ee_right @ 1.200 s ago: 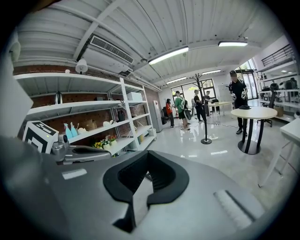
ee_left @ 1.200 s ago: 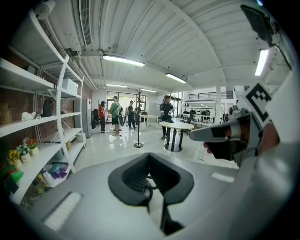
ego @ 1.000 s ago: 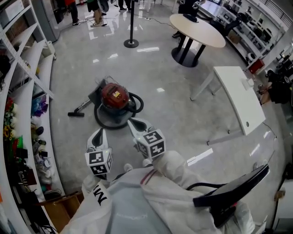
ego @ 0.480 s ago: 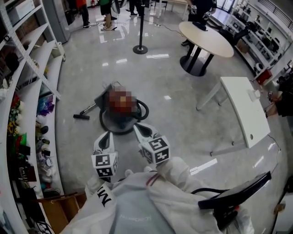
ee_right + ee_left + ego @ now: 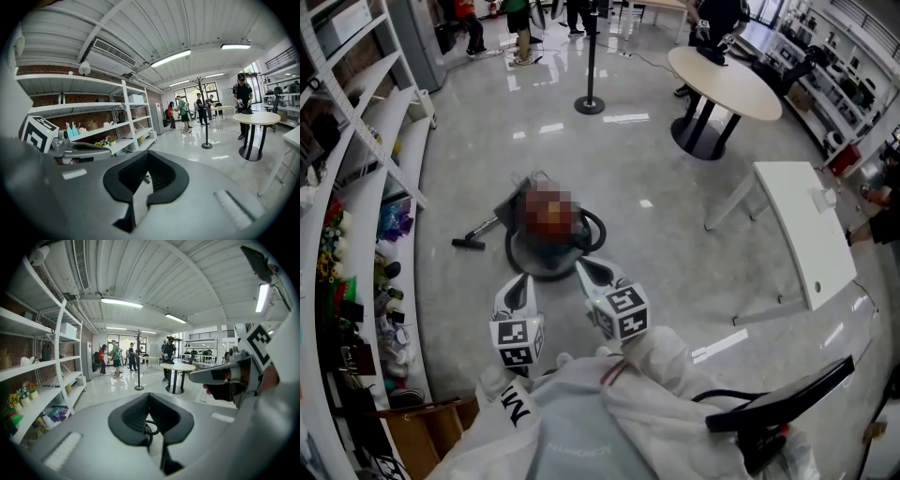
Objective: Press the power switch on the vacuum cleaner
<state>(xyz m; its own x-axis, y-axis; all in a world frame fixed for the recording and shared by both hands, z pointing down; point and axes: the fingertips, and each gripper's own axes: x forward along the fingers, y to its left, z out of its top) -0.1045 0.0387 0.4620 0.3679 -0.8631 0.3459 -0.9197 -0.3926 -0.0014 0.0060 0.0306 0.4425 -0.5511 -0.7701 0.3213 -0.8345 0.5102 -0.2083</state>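
Resting on glossy floor, round-bodied vacuum cleaner

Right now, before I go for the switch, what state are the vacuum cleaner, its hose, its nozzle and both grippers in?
vacuum cleaner: upright on the floor, neither gripper on it; on or off cannot be told.
hose: looped beside the body.
floor nozzle: lying on the floor.
left gripper: shut, empty, short of the vacuum cleaner.
right gripper: shut, empty, nearer the vacuum cleaner.
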